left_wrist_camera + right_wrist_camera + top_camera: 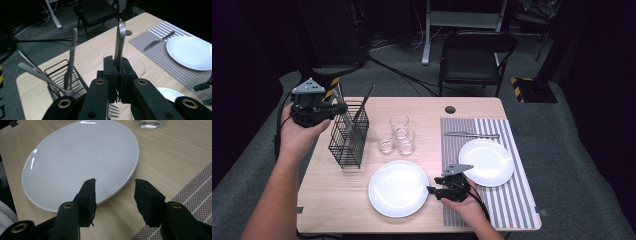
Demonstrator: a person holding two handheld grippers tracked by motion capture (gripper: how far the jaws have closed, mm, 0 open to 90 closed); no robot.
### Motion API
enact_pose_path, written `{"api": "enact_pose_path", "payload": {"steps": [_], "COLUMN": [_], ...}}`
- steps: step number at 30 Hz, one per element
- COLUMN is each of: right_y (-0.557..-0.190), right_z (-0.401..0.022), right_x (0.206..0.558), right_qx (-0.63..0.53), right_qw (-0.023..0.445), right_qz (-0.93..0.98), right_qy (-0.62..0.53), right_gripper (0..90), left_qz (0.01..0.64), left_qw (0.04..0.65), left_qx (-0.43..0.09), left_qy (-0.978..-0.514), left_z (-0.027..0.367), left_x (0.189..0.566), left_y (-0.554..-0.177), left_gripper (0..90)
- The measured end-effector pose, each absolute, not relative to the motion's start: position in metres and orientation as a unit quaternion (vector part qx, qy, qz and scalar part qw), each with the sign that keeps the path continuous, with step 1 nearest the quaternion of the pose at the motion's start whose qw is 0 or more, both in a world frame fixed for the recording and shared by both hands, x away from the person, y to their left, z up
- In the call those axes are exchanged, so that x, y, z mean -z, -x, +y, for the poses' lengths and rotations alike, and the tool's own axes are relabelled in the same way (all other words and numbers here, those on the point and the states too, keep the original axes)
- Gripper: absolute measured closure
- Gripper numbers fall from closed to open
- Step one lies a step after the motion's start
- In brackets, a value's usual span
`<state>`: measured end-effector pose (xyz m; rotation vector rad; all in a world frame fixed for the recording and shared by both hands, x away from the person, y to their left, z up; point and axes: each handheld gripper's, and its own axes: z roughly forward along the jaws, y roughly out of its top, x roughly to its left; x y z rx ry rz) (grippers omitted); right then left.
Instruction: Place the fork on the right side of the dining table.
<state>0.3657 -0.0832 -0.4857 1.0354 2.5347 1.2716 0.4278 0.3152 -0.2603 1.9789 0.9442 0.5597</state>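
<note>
My left gripper [341, 107] [117, 64] is held above the black wire rack [348, 142] [60, 75] at the table's left side. It is shut on a metal fork [120, 37], whose handle points away and whose tines show below the jaws. Several other utensils [71, 57] stand in the rack. My right gripper [433, 189] [115, 187] is open and low by the right rim of the white plate [398, 187] [80, 157] on the bare wood, with nothing between its fingers.
A second white plate [486, 161] and a knife [472, 134] [160, 41] lie on the striped placemat [512, 200] at the right. Three glasses [399, 132] stand mid-table. A folding chair [474, 57] is beyond the far edge.
</note>
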Motion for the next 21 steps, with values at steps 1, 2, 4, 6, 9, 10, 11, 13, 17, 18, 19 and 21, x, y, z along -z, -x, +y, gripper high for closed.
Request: {"api": "enact_pose_path", "payload": {"steps": [1,2,4,6,9,10,11,13,17,18,19,21], "right_y": [-0.366,-0.366,-0.366,-0.366,-0.366,-0.366,-0.366,-0.366,-0.366,-0.366,-0.366,-0.366], "right_z": [-0.083,-0.083,-0.083,-0.084,-0.084,-0.084,-0.084,-0.084,-0.084,-0.084,-0.084,-0.084], "right_x": [0.486,0.486,0.485,0.485,0.485,0.485,0.485,0.485,0.485,0.485,0.485,0.485], "right_qx": [-0.42,-0.421,-0.421,-0.421,-0.421,-0.421,-0.421,-0.42,-0.421,-0.421,-0.421,-0.421], "right_qw": [0.061,0.062,0.062,0.062,0.063,0.063,0.063,0.064,0.064,0.064,0.064,0.064], "right_qz": [0.838,0.838,0.838,0.838,0.838,0.838,0.838,0.839,0.839,0.839,0.838,0.838], "right_qy": [-0.342,-0.342,-0.342,-0.342,-0.342,-0.342,-0.342,-0.34,-0.34,-0.34,-0.341,-0.341], "right_gripper": [51.1,51.1,51.1,51.1,51.1,51.1,51.1,51.1,51.1,51.1,51.1,51.1], "left_qz": [0.374,0.372,0.367,0.364,0.358,0.358,0.355,0.352,0.348,0.347,0.346,0.344], "left_qw": [0.426,0.426,0.428,0.43,0.43,0.431,0.429,0.431,0.435,0.435,0.435,0.437], "left_qx": [-0.224,-0.222,-0.221,-0.218,-0.215,-0.214,-0.213,-0.211,-0.207,-0.204,-0.204,-0.202], "left_qy": [-0.793,-0.794,-0.796,-0.797,-0.8,-0.8,-0.803,-0.803,-0.805,-0.805,-0.805,-0.806], "left_z": [0.314,0.312,0.309,0.307,0.303,0.302,0.301,0.3,0.296,0.295,0.295,0.293], "left_x": [0.261,0.262,0.263,0.265,0.267,0.268,0.269,0.27,0.275,0.276,0.277,0.279], "left_y": [-0.427,-0.426,-0.424,-0.422,-0.42,-0.419,-0.418,-0.417,-0.413,-0.412,-0.411,-0.409], "left_gripper": [86.7,86.8,86.8,86.8,86.8,86.7,86.8,86.7,86.8,86.8,86.8,86.8]}}
